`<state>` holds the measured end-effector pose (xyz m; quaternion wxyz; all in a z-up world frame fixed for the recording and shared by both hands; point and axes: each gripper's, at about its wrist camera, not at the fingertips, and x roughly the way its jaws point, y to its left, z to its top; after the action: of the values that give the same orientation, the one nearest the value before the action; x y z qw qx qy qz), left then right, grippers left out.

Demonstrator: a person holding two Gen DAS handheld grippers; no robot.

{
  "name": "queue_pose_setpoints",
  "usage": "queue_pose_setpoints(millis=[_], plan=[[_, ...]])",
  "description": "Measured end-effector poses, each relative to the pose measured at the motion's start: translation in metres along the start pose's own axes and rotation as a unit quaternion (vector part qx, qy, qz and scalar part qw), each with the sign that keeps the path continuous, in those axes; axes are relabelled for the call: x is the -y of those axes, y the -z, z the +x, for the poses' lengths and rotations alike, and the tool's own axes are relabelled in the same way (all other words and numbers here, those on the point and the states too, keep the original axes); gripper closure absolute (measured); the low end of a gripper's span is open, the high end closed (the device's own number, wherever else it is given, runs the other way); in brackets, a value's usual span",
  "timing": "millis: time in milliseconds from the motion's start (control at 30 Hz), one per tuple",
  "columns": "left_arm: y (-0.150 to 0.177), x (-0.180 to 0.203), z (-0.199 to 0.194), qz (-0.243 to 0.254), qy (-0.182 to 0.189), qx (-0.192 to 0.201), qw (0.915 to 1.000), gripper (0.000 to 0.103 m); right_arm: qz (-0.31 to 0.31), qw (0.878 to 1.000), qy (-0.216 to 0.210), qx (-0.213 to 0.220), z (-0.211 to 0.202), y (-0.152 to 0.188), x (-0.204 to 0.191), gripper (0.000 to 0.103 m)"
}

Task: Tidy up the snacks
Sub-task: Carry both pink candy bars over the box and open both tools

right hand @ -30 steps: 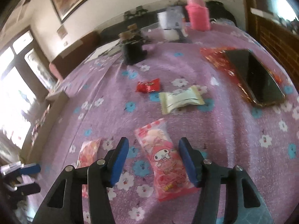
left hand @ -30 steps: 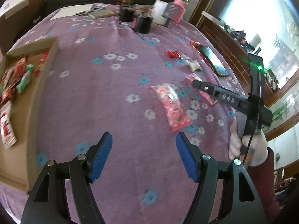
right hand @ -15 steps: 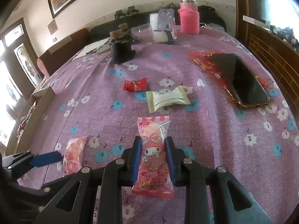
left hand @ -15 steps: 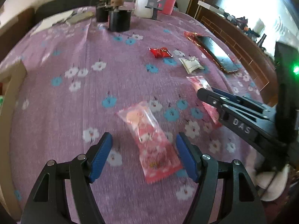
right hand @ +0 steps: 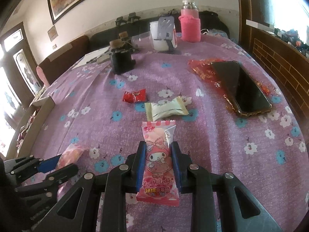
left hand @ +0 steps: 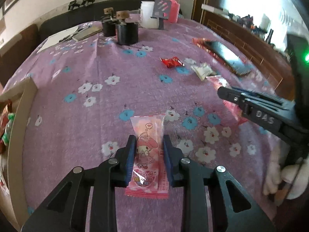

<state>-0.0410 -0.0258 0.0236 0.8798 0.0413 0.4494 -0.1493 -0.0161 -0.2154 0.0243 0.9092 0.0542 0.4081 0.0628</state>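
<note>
My left gripper (left hand: 148, 145) is shut on a pink My Melody snack packet (left hand: 147, 154), held just above the purple flowered tablecloth (left hand: 77, 116). My right gripper (right hand: 158, 150) is shut on a second pink My Melody packet (right hand: 158, 166). A red candy (right hand: 134, 96) and a pale green-white candy (right hand: 166, 109) lie ahead of the right gripper. The cardboard box (left hand: 21, 127) with several snacks in it is at the left edge of the left wrist view. The left gripper also shows in the right wrist view (right hand: 54, 164), low at the left.
A black phone (right hand: 241, 89) lies on a red wrapper (right hand: 204, 69) at the right. Black jars (right hand: 121, 60), a white cup (right hand: 160, 36), a pink-sleeved bottle (right hand: 190, 25) and papers stand at the far side. A brick-pattern wooden ledge runs along the right.
The left gripper moved to the pink packet and shut on it. The right gripper shut on its packet half a second ago and still holds it, now slightly raised.
</note>
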Motion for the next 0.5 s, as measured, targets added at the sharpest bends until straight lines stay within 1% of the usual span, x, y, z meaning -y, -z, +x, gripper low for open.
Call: queue_pose_setpoints(millis=[67, 200, 367, 500], plan=[[0.003, -0.009, -0.015, -0.019, 0.023, 0.008, 0.9995, 0.079, 0.002, 1.000, -0.002, 0.007, -0.002, 0.000, 0.001, 0.076], [0.009, -0.024, -0.043, -0.044, 0.042, 0.029, 0.9977, 0.079, 0.010, 1.000, -0.007, 0.012, -0.003, -0.001, 0.005, 0.076], [0.026, -0.061, -0.079, -0.079, 0.042, 0.063, 0.9940, 0.079, 0.022, 0.999, -0.001, 0.023, -0.005, -0.001, 0.009, 0.076], [0.046, -0.108, -0.104, -0.122, 0.033, 0.083, 0.9885, 0.078, 0.041, 0.999, 0.013, 0.030, -0.007, -0.001, 0.015, 0.076]])
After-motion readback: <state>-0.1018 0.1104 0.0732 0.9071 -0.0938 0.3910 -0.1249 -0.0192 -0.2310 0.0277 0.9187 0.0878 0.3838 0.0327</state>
